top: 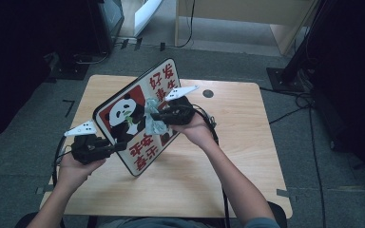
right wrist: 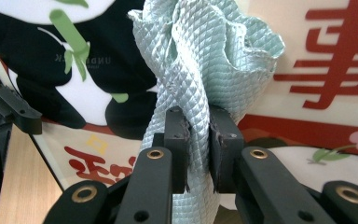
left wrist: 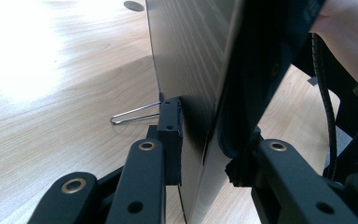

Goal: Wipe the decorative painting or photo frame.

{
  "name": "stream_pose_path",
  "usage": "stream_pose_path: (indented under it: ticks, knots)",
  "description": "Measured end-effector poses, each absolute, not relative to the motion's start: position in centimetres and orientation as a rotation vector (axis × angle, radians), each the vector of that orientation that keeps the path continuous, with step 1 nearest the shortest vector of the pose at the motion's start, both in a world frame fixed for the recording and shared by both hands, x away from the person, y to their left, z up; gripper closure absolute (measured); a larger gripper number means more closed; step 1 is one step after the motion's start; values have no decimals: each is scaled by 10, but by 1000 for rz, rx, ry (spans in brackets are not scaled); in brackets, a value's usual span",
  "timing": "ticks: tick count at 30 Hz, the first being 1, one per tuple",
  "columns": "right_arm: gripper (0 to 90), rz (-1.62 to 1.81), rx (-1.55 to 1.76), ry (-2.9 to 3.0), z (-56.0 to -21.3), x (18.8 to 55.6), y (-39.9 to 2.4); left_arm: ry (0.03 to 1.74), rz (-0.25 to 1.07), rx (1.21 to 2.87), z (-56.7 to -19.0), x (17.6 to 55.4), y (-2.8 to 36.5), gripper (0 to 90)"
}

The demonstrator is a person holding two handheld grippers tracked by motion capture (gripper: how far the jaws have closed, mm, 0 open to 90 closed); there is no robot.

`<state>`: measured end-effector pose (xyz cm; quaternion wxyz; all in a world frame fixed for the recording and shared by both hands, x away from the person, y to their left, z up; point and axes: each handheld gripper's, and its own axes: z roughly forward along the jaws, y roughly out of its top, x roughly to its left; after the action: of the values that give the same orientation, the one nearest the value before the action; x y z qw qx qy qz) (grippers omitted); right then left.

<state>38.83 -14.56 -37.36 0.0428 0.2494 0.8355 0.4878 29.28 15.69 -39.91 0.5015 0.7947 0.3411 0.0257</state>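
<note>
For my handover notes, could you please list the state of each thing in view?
Panda board: tilted on edge on the table, clamped at its edge.
Cloth: bunched, pinched, against the board's printed face.
Left gripper: shut on the board.
Right gripper: shut on the cloth.

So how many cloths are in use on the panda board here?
1. The pale green cloth is bunched in the right claw, held against the panda board, near its middle. Others could be hidden behind the tilted board.
</note>
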Motion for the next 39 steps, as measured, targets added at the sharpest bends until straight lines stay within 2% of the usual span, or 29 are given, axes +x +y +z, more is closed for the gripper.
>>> stream_pose_path:
  ticks: [39]
  knots:
    - [795,1413,810,2620,-422,372,-148,819,58,1934,-398,293,157,721]
